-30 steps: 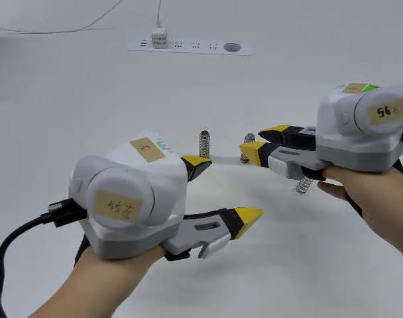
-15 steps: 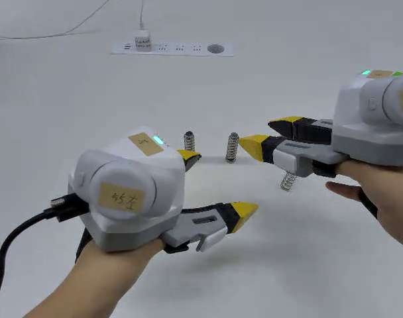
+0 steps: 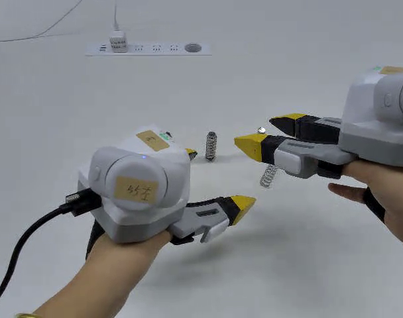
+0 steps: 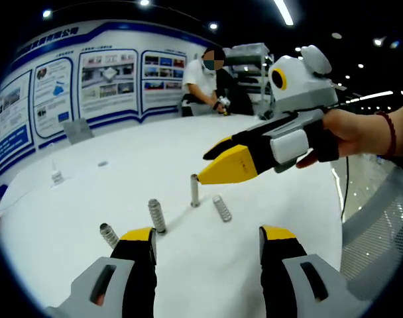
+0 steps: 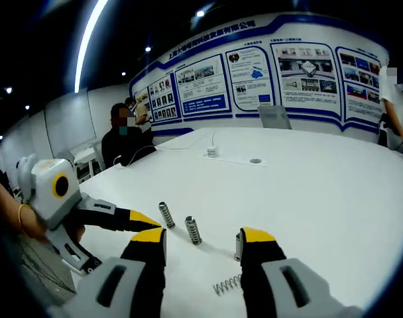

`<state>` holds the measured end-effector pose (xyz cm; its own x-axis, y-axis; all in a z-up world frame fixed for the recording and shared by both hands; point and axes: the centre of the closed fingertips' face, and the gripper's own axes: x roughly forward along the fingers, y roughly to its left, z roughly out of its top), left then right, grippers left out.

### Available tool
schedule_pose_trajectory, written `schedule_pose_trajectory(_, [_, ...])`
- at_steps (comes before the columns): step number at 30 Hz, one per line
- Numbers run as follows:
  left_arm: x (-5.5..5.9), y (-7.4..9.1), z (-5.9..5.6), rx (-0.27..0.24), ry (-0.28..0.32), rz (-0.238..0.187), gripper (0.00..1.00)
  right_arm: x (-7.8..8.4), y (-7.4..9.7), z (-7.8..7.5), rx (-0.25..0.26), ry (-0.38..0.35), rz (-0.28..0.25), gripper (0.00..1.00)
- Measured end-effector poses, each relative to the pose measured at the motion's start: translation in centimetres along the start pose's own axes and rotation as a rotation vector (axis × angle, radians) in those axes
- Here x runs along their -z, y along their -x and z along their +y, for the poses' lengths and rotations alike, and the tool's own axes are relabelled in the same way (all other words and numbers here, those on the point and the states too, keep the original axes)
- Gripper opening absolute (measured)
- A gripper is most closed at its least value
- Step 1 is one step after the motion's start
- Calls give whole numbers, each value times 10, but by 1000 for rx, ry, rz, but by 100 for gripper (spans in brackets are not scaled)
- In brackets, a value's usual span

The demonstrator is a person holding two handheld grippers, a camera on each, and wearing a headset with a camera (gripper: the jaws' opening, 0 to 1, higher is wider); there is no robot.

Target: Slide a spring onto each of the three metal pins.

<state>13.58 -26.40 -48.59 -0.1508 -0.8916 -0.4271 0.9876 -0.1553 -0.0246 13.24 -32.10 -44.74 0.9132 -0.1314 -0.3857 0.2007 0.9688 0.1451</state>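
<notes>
Left tongs (image 3: 218, 177), with black cable (image 3: 29, 232), and right tongs (image 3: 262, 131) are grey-white, yellow-tipped.

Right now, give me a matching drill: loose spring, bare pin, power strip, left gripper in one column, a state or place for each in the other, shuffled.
Things:
1. loose spring
2. bare pin
3. power strip
4. left gripper

States or places:
A. at the far side of the table, with a white plug in it
B. jaws open, nothing between them
C. lying on its side on the table
D. standing upright, no spring on it

Pairs: 1-C, 2-D, 3-A, 4-B
</notes>
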Motion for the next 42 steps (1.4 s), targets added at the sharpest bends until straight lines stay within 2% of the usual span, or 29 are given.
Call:
schedule_pose_trajectory(17, [-4, -33, -15, 41, -24, 2, 54, 3, 27, -12, 23, -34, -40, 48])
schedule_pose_trajectory(22, [-5, -41, -17, 45, -13, -1, 49, 5, 34, -15, 21, -40, -45, 49])
schedule_pose_trajectory(30, [0, -56, -18, 38, 4, 25, 41, 13, 44, -27, 55, -63, -49, 49])
schedule_pose_trajectory(36, [6, -65, -19, 35, 67, 36, 35, 16, 50, -31, 69, -68, -55, 48])
schedule_pose_trajectory(42, [11, -73, -21, 32, 79, 45, 29, 20, 52, -32, 75, -81, -57, 46])
